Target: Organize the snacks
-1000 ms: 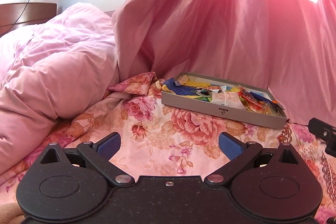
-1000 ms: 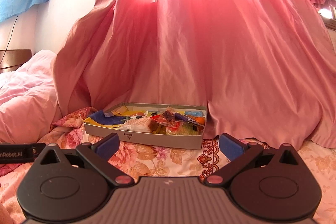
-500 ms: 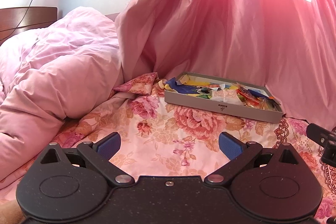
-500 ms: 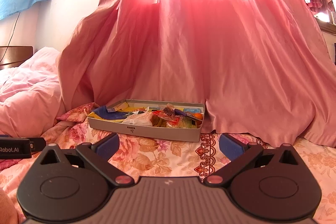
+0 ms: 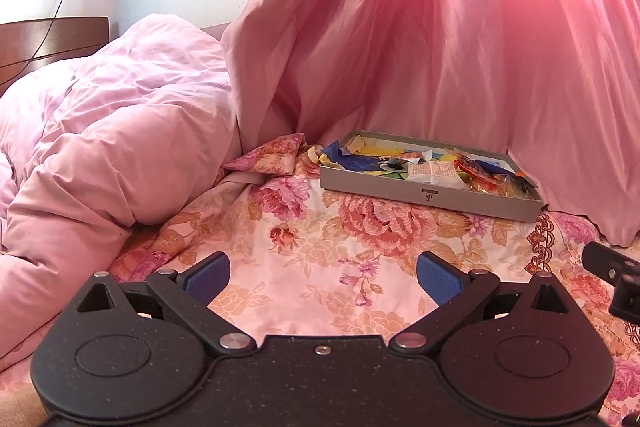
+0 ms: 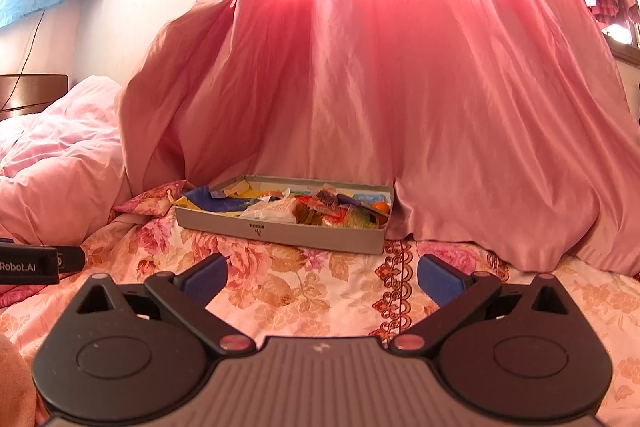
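Left wrist view: the left gripper (image 5: 323, 277) hovers low over the floral bed sheet (image 5: 304, 247), blue fingers (image 5: 208, 277) spread wide, nothing between them. Ahead, a shallow grey tray (image 5: 430, 194) heaped with snack packets (image 5: 434, 173) sits on the bed against the foot of the pink curtain (image 5: 460, 47), a rumpled pink duvet (image 5: 100, 131) to its left. Right wrist view: the right gripper (image 6: 322, 277) too is released and empty, well short of the tray (image 6: 280, 229).
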The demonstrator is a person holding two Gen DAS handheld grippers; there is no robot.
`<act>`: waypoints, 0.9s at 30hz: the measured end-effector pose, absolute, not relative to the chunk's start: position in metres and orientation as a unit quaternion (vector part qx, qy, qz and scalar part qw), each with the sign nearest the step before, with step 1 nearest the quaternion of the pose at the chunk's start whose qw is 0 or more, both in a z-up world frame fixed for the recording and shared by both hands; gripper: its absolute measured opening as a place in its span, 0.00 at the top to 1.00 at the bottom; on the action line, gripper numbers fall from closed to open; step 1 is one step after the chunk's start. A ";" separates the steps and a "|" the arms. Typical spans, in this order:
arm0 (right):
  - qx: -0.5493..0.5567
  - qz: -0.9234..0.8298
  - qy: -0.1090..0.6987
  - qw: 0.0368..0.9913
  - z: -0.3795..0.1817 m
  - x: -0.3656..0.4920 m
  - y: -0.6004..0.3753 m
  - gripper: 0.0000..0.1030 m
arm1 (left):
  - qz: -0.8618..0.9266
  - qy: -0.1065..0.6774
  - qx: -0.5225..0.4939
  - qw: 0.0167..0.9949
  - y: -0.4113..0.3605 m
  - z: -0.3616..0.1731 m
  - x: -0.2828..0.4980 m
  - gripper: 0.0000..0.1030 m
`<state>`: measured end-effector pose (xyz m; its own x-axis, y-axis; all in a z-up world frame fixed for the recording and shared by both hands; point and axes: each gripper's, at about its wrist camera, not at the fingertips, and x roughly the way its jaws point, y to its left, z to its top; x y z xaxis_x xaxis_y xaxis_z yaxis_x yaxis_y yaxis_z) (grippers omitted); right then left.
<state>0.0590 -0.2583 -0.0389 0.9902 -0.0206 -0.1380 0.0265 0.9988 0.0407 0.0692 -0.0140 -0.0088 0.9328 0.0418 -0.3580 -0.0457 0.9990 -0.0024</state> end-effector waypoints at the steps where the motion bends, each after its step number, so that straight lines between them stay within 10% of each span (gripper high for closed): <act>1: 0.027 -0.014 0.072 0.997 -0.039 0.060 -0.258 0.00 | 0.023 0.184 -0.004 0.983 -0.014 -0.010 0.070 0.03; 27: 0.028 -0.015 0.086 0.996 -0.059 0.072 -0.260 0.00 | 0.033 0.215 0.006 0.976 -0.019 -0.027 0.086 0.03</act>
